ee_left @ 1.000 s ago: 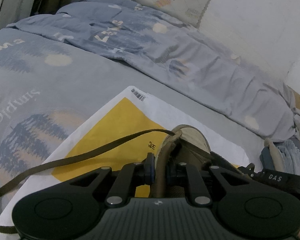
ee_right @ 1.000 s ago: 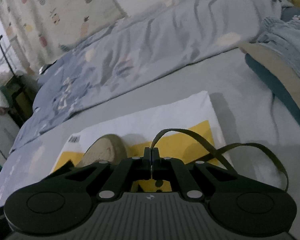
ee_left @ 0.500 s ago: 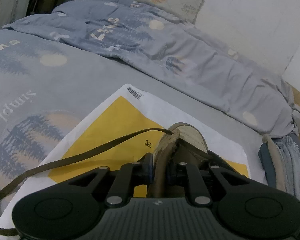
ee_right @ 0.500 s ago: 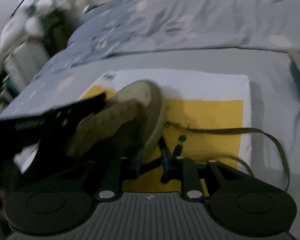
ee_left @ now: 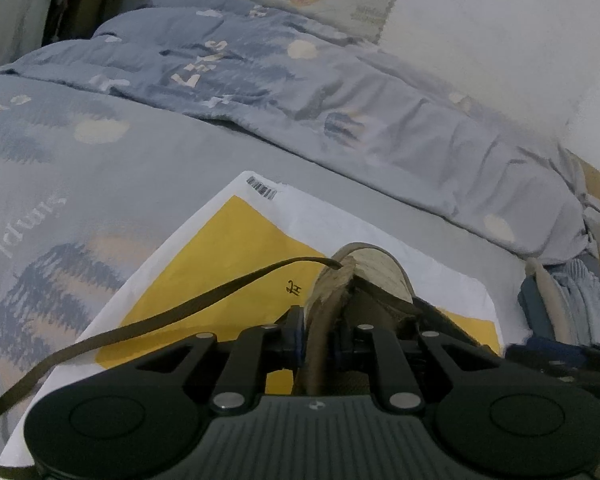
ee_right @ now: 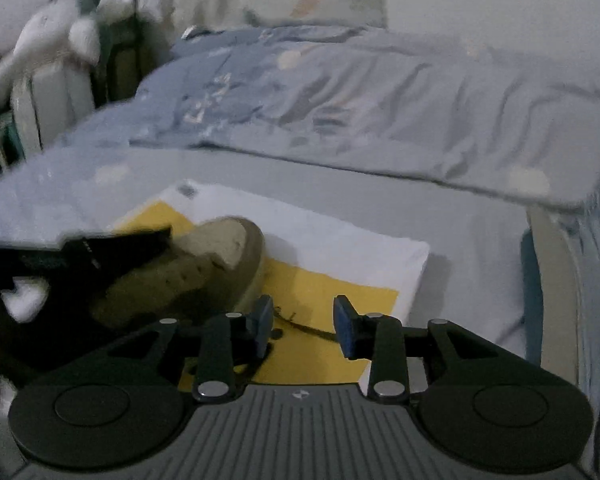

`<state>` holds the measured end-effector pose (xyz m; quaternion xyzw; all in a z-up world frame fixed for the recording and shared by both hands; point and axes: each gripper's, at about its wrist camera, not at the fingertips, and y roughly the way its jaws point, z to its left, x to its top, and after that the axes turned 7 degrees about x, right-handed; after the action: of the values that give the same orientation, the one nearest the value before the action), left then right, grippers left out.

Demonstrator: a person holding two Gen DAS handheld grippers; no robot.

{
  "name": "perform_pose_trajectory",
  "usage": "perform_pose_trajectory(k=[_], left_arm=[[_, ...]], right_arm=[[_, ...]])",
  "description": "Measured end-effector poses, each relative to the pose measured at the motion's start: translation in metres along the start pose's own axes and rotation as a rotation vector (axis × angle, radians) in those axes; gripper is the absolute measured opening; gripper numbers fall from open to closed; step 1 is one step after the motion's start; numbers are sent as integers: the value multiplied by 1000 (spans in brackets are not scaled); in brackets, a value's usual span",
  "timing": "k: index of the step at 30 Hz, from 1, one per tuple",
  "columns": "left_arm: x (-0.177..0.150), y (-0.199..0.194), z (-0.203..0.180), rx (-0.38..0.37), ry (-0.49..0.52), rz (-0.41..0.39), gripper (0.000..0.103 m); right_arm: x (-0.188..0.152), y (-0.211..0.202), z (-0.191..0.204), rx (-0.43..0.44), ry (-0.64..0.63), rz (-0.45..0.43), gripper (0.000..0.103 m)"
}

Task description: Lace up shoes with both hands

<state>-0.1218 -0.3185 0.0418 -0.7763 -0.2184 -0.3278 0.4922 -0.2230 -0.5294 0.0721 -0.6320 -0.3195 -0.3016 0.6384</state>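
An olive-tan shoe (ee_left: 376, 268) lies on a white and yellow bag (ee_left: 228, 248) on the bed. My left gripper (ee_left: 320, 332) is shut on the shoe's upper edge, the eyelet flap standing between its pads. A dark olive lace (ee_left: 180, 312) runs from the shoe's top off to the lower left. In the right wrist view the shoe (ee_right: 204, 272) sits left of my right gripper (ee_right: 304, 320), whose jaws are opening. A thin stretch of lace (ee_right: 312, 330) crosses the gap low down, and the blue pads (ee_right: 346, 326) do not press on it. The left gripper (ee_right: 100, 256) shows as a black shape over the shoe.
A rumpled blue-grey duvet (ee_left: 340, 92) lies across the back of the bed. Folded clothes (ee_left: 572, 304) are piled at the right edge. Furniture and soft toys (ee_right: 48, 44) stand beyond the bed at the left. The bag (ee_right: 340, 248) lies on grey sheet.
The right gripper, shut a second ago, has rolled upright, risen a little and spread its jaws. The left gripper keeps its hold on the shoe and has stayed put.
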Motion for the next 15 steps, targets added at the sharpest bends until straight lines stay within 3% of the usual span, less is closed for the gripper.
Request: perform_pose_trajectory(k=[7, 15], left_arm=[[3, 3, 1, -25, 54, 15, 13], [8, 1, 12, -85, 61, 52, 13]], right_arm=[[-11, 51, 27, -29, -149, 74, 32], [-10, 78, 34, -96, -199, 111, 30]])
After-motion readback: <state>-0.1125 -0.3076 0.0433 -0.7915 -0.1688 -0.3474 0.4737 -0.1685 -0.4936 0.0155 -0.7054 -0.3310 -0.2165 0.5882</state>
